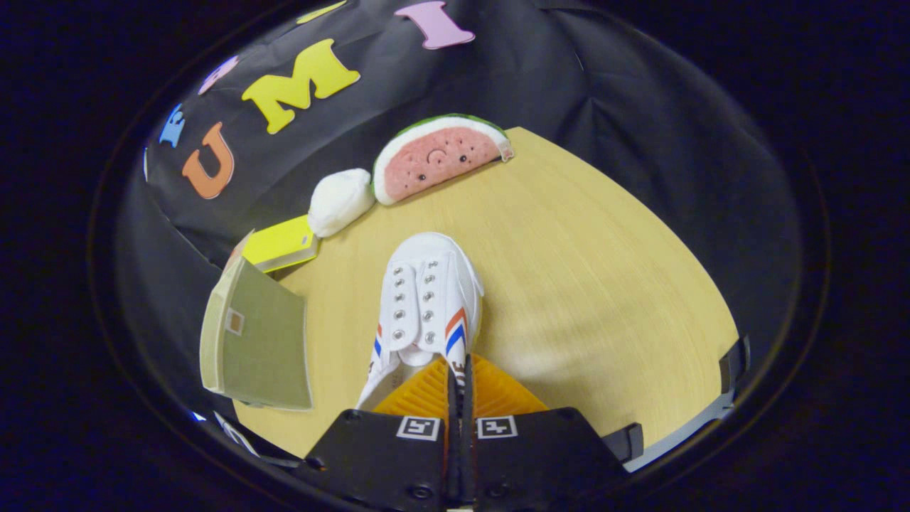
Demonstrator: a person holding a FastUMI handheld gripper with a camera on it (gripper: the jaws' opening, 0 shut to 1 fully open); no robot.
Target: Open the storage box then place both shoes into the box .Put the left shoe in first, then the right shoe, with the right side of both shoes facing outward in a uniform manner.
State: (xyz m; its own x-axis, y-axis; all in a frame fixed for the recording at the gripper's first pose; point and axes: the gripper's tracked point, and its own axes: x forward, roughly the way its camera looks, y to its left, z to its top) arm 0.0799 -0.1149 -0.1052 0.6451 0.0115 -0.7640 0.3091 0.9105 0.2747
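My gripper [458, 380] is closed down narrow, its two fingers nearly meeting, and they pinch the side wall of the white shoe [426, 299] by its heel opening. The shoe points away from me toward twelve o'clock, toe out over the wooden table [590, 284], with red and blue stripes on its flank. At about nine o'clock from the shoe stands the storage box [256, 341], its flap raised. Beyond that, near eleven o'clock, lies a yellow block [284, 243], then a white plush lump [340, 200] touching a watermelon-slice plush [437, 156] at twelve o'clock.
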